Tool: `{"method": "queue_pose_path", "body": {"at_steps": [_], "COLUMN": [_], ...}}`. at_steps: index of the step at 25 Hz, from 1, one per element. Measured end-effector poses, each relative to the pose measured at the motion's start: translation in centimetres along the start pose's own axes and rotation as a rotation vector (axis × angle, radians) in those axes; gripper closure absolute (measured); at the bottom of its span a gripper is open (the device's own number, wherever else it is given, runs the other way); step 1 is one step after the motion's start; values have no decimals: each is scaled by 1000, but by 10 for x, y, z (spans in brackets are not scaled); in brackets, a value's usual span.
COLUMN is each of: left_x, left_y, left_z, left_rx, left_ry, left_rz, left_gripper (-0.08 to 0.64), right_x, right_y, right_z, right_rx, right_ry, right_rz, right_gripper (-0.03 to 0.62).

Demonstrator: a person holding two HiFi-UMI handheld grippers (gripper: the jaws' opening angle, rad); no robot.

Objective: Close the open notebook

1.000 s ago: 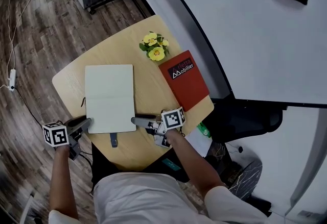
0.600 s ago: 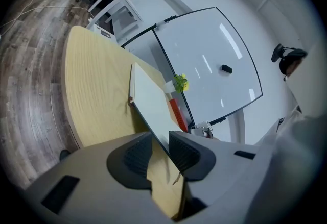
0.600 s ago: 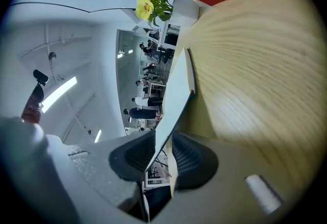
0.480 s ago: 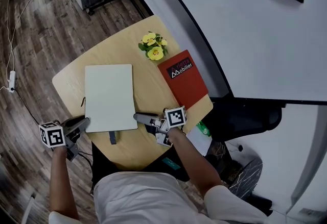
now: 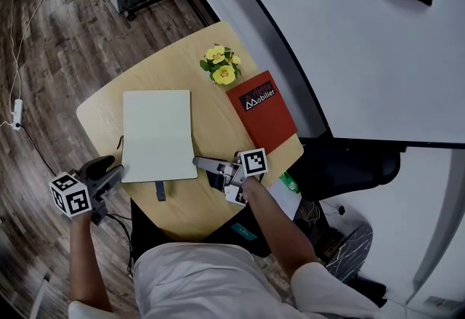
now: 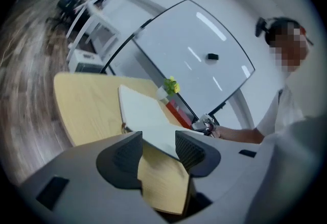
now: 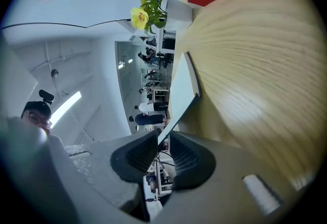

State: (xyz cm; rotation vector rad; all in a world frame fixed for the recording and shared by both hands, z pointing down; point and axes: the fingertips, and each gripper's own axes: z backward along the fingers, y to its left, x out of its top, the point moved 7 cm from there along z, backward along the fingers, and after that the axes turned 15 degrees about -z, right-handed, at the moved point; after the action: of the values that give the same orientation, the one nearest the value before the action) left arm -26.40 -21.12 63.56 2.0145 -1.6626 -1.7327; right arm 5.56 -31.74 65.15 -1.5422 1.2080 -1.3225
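Open notebook on bench, right edge gripped

Notebook [image 5: 157, 134] is laid open, pages up, mid-bench [image 5: 211, 125]. Its near right edge is pinched by the right hand-held gripper [image 5: 197, 162], jaws just closed further, and is raised slightly off the wood. The left hand-held gripper [image 5: 116, 174] is held at the near left corner, jaws apart and just opened further, with the corner between them but unclamped. Red book [image 5: 263, 112] is laid just right of the notebook, flowers [image 5: 221, 67] at its far corner, both apart from the notebook. Dark strap [image 5: 160, 192] is seen at the near edge.

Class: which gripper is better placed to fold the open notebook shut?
Right gripper: its jaws, just closing, pinch the notebook's lifted right edge. The left gripper's jaws, just opening, stand apart and grip nothing.
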Motion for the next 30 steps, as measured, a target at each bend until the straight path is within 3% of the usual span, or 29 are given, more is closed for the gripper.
{"method": "queue_pose_path", "body": {"at_steps": [2,4,7,11,16,19,22,30], "left_x": [19,35,40,23,8,1,-2,7], "left_y": [-16,-37,-67,-84,-80,-76,-74,-75], "left_z": [9,14,13,3,-6,-10,-12,-10], "left_rx": [34,54,44,44,69,83,106,129], "left_ry": [-62,-71,50,200,277,317,337,334], "left_rz": [-251,-505,-842,-1056,-1154,-1192,-1193,-1201], "left_gripper": [364,364,362,362,365,441,489,503], "right_x": [0,0,0,1,1,1,1,-1], "right_y": [0,1,1,1,0,0,-1,2], "right_z": [0,0,0,1,1,0,1,9], "right_rx": [2,7,24,42,48,52,49,74], "right_ry": [-2,-8,-24,-33,-35,-35,-35,-13], "right_rz": [-6,-14,-36,-54,-79,-86,-91,-120], "right_gripper": [517,517,517,517,517,517,517,517]}}
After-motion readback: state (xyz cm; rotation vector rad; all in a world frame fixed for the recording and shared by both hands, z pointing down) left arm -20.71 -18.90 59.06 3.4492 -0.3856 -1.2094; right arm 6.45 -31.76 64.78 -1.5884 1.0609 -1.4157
